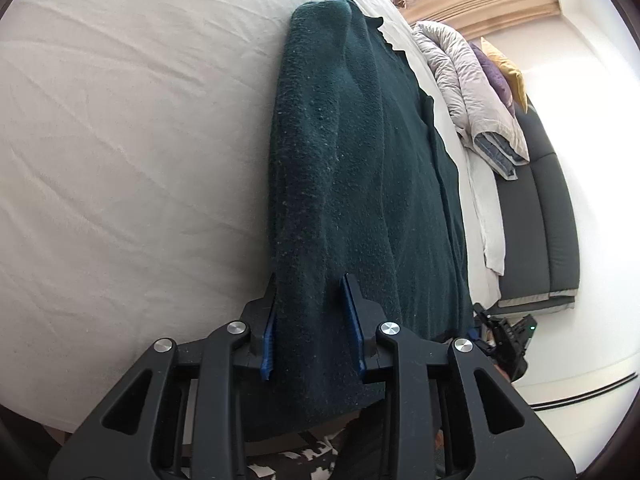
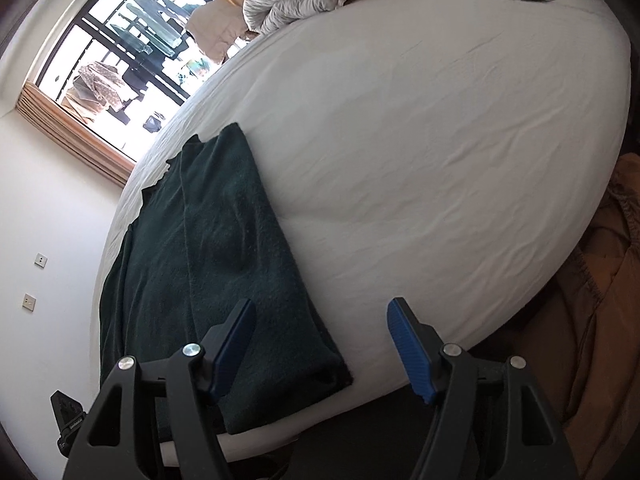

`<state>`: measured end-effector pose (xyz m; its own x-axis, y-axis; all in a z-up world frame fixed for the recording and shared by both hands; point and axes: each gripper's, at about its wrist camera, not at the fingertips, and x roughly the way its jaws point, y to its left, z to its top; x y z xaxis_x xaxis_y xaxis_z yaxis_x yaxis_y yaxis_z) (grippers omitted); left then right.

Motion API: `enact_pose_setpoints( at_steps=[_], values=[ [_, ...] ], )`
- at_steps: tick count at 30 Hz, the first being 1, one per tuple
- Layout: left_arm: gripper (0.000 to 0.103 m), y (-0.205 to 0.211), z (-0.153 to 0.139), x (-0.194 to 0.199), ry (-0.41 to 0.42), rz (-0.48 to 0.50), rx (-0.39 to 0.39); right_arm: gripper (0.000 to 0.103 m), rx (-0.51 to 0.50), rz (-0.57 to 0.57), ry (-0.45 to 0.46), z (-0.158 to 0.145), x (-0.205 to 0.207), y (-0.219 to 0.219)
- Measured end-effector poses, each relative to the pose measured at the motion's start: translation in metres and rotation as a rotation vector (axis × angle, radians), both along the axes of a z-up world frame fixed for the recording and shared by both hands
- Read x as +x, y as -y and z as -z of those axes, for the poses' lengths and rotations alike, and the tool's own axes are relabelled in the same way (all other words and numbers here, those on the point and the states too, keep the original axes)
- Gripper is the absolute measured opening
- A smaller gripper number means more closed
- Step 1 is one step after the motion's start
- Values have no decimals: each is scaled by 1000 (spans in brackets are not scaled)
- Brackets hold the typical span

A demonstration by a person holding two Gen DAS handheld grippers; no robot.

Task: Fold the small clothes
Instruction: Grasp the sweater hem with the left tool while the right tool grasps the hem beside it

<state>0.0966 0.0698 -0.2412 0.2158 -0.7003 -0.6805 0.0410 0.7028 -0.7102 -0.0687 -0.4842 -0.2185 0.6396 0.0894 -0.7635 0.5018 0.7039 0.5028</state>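
A dark green fleece garment (image 1: pixel 360 168) lies lengthwise on the white bed sheet (image 1: pixel 120 140), one side folded over itself. My left gripper (image 1: pixel 310 280) is shut on the garment's thick folded near edge, blue pads pressed on both sides of the fabric. In the right wrist view the same garment (image 2: pixel 216 248) lies flat near the bed's left edge. My right gripper (image 2: pixel 322 308) is open and empty, hovering just above the garment's near right corner and the sheet (image 2: pixel 420 140).
A bundled grey quilt (image 1: pixel 468 92) and purple and yellow pillows (image 1: pixel 500 72) lie at the bed's far end beside a dark headboard (image 1: pixel 536 208). A window (image 2: pixel 120 52) is behind the bed. Brown bedding (image 2: pixel 600 300) hangs past the bed's right edge.
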Motion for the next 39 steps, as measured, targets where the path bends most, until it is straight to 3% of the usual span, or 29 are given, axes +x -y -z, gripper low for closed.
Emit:
enact_pose_setpoints(
  at_steps=[14,20,24,31,33,34,37,39],
  values=[
    [27,8,-9,-8,50,63,66,71,70,11,-3,11,1,-1],
    [27,13,-10,-11,43,74,89,53,62,-38,-17,10,2,-3],
    [27,9,-5,-12,1,56,64,53,75,-44,-24,11,0,-4],
    [27,26,-10,-16,20,104,148,53,71,-77,-49,10,-3,-10],
    [27,35,-14,-17,40,135,169,47,67,-86,-57,9,-3,-12],
    [26,38,-14,-18,50,142,172,38,66,-97,-61,8,-2,-14],
    [16,38,-12,-18,54,141,150,25,54,-123,-60,6,-2,-17],
    [15,39,-12,-19,61,141,146,23,61,-125,-53,7,-4,-16]
  ],
)
